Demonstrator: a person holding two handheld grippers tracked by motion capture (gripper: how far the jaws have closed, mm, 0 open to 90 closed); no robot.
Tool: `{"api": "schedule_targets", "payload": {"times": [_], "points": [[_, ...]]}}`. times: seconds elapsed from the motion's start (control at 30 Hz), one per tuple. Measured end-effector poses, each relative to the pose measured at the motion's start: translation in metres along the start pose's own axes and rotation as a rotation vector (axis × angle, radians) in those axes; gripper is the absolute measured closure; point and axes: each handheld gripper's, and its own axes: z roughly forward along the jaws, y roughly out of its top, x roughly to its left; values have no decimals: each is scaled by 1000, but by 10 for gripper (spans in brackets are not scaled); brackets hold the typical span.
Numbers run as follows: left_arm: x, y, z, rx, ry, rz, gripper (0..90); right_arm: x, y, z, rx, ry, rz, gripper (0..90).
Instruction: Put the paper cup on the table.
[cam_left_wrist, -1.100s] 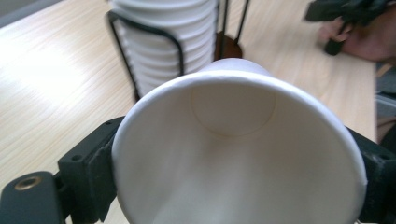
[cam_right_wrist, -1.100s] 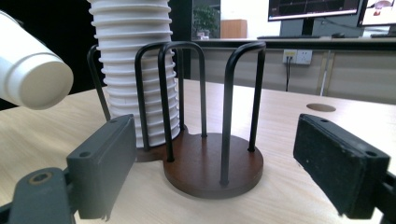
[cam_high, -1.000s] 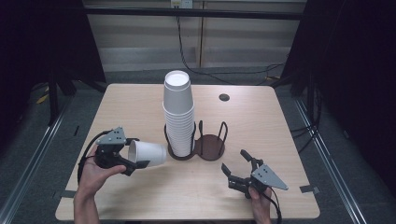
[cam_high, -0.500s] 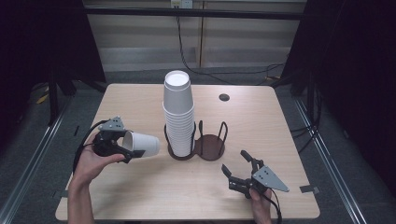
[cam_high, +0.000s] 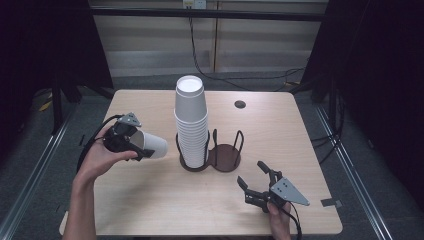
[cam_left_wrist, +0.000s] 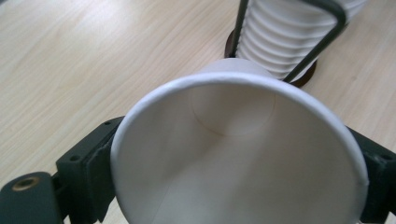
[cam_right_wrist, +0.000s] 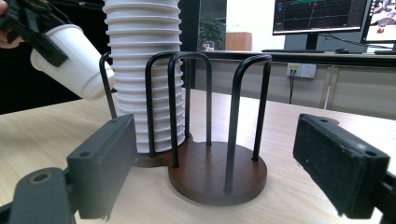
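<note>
In the high view, the left tongs (cam_high: 131, 142) clamp a white paper cup (cam_high: 151, 145) lying on its side above the counter (cam_high: 150, 200), just left of the tall cup stack (cam_high: 190, 125) in the wire holder (cam_high: 220, 155). The right tongs (cam_high: 256, 181) stand apart, empty.

The left gripper view looks into the cup's mouth (cam_left_wrist: 238, 154), pads on both sides of the rim.

The right gripper view shows wide jaws facing the holder's empty bay (cam_right_wrist: 219, 172).

Paper cup (cam_left_wrist: 243, 163) hides left gripper's fingers (cam_left_wrist: 93, 172); rim cut off below.
</note>
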Motion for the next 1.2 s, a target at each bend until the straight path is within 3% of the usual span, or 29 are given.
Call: {"api": "schedule_targets", "payload": {"times": [0.07, 0.23, 0.3, 0.33, 0.47, 0.63, 0.73, 0.9, 0.97, 1.13, 1.2], "points": [[4, 2, 5, 48, 4, -7, 92, 0, 0, 0, 0, 0, -1, 132], [10, 6, 14, 109, 19, -24, 91, 0, 0, 0, 0, 2, 0, 133], [11, 9, 15, 143, 39, -11, 90, 0, 0, 0, 0, 2, 0, 133], [10, 10, 16, 155, 48, -29, 89, 0, 0, 0, 0, 2, 0, 133], [12, 18, 16, 211, 59, -8, 85, 0, 0, 0, 0, 2, 0, 133], [15, 22, 21, 286, 89, -25, 80, 0, 0, 0, -1, 2, -1, 133], [16, 22, 25, 311, 68, -21, 78, 0, 0, 0, 0, 2, 0, 133], [17, 20, 34, 331, 85, -23, 72, 0, 0, 0, 0, 2, 1, 133], [16, 22, 35, 335, 97, 3, 68, 0, 0, 0, 0, 2, 0, 133], [15, 21, 47, 367, 87, 15, 59, 0, 0, 0, 0, 2, 0, 133], [14, 22, 51, 374, 102, 24, 53, 0, 0, 0, 0, 2, 0, 133]]}}
